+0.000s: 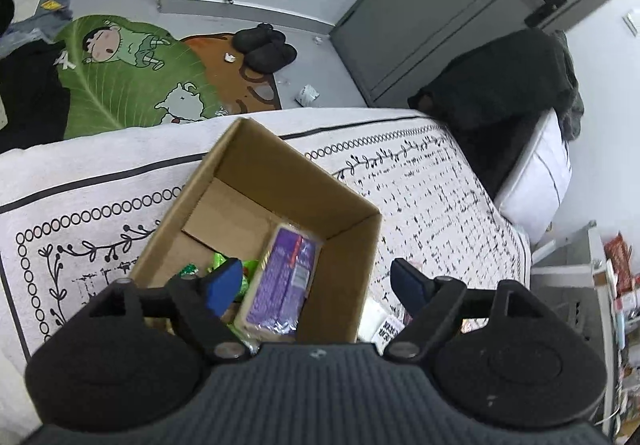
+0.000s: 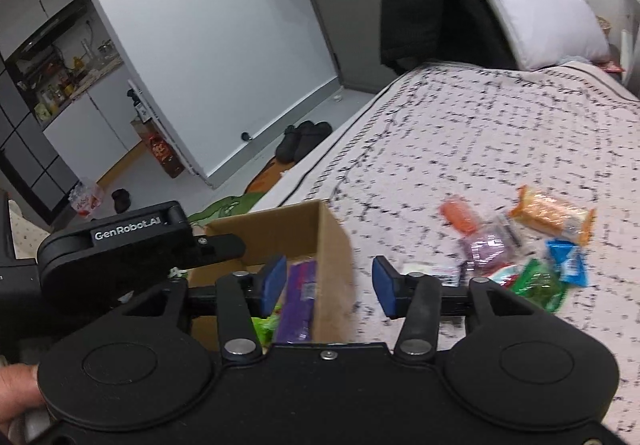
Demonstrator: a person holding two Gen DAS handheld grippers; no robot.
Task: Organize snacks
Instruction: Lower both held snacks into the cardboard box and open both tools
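Note:
An open cardboard box (image 1: 256, 149) stands on the patterned bedspread (image 1: 432, 181). Inside it a purple snack pack (image 1: 284, 281) leans against the right wall, with green wrappers (image 1: 218, 261) beside it. My left gripper (image 1: 316, 285) hangs open over the box, its blue pads clear of the purple pack. In the right wrist view my right gripper (image 2: 329, 285) is open and empty above the box's right wall (image 2: 334, 245). Loose snacks lie on the bedspread to its right: an orange pack (image 2: 554, 217), a blue packet (image 2: 568, 259) and a green packet (image 2: 540, 283).
The left gripper's black housing (image 2: 120, 245) sits just left of the box, and a hand (image 2: 16, 385) shows at the lower left. A white pillow (image 2: 536, 1) and dark clothing (image 1: 500, 85) lie at the bed's head. A green floor mat (image 1: 120, 77) and black slippers (image 1: 264, 45) lie beyond the bed.

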